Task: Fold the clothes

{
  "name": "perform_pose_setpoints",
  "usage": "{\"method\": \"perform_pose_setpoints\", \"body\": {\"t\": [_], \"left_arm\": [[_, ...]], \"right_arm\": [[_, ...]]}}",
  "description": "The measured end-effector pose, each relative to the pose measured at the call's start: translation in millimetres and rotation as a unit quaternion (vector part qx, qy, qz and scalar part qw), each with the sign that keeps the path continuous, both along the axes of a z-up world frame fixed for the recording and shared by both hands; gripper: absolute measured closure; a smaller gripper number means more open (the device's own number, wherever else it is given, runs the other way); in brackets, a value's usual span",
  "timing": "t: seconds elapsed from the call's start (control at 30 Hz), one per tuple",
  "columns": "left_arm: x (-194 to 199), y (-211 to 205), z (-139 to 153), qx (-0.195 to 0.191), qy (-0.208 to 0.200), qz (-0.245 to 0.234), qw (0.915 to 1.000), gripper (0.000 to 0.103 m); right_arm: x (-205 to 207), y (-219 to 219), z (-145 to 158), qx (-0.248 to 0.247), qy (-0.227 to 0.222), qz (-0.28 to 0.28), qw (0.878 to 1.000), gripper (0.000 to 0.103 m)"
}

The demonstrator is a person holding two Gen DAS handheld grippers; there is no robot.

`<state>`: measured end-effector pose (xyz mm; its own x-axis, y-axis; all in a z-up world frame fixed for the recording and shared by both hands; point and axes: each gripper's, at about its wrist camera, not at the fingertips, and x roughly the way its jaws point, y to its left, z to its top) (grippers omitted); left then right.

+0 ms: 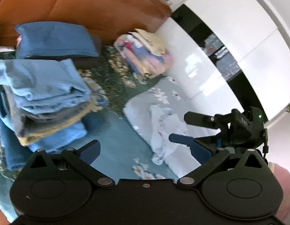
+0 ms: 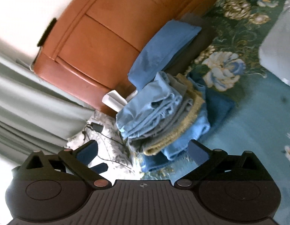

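Observation:
A stack of folded clothes [image 1: 45, 101], light blue on top with grey, tan and blue layers, lies on the teal floral bedspread [image 1: 111, 136]; it also shows in the right wrist view [image 2: 160, 116]. A crumpled pale blue-white garment [image 1: 169, 131] lies loose to the right. My left gripper [image 1: 143, 150] is open and empty above the bedspread. My right gripper [image 1: 178, 127] shows in the left wrist view, open, just over the pale garment. In its own view the right gripper [image 2: 143, 150] is open and empty in front of the stack.
A folded blue cloth on a dark cushion [image 1: 56, 39] lies by the orange wooden headboard [image 1: 99, 5]. A folded floral blanket [image 1: 145, 56] sits at the back. A white glossy cabinet [image 1: 210, 60] stands on the right. A grey curtain [image 2: 32, 93] hangs on the left.

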<state>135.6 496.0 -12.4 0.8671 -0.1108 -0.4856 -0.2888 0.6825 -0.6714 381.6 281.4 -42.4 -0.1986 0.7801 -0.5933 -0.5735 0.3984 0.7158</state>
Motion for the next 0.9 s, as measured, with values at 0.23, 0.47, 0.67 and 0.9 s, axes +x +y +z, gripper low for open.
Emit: {"method": "perform_pose_setpoints", "body": {"t": [0.23, 0.47, 0.67, 0.9], "left_arm": [[-6, -58, 33, 0.027, -0.017, -0.018, 0.9993, 0.002], [-15, -127, 64, 0.084, 0.004, -0.06, 0.9946, 0.002], [-18, -184, 73, 0.115, 0.017, -0.093, 0.9888, 0.002], [-24, -237, 71, 0.139, 0.028, -0.12, 0.9826, 0.002]], "right_arm": [[-22, -84, 22, 0.028, -0.02, -0.045, 0.998, 0.0], [-48, -171, 30, 0.068, -0.03, -0.099, 0.992, 0.0], [-72, -243, 25, 0.084, -0.031, -0.158, 0.983, 0.0], [-104, -319, 27, 0.093, -0.048, -0.215, 0.971, 0.0]]}}
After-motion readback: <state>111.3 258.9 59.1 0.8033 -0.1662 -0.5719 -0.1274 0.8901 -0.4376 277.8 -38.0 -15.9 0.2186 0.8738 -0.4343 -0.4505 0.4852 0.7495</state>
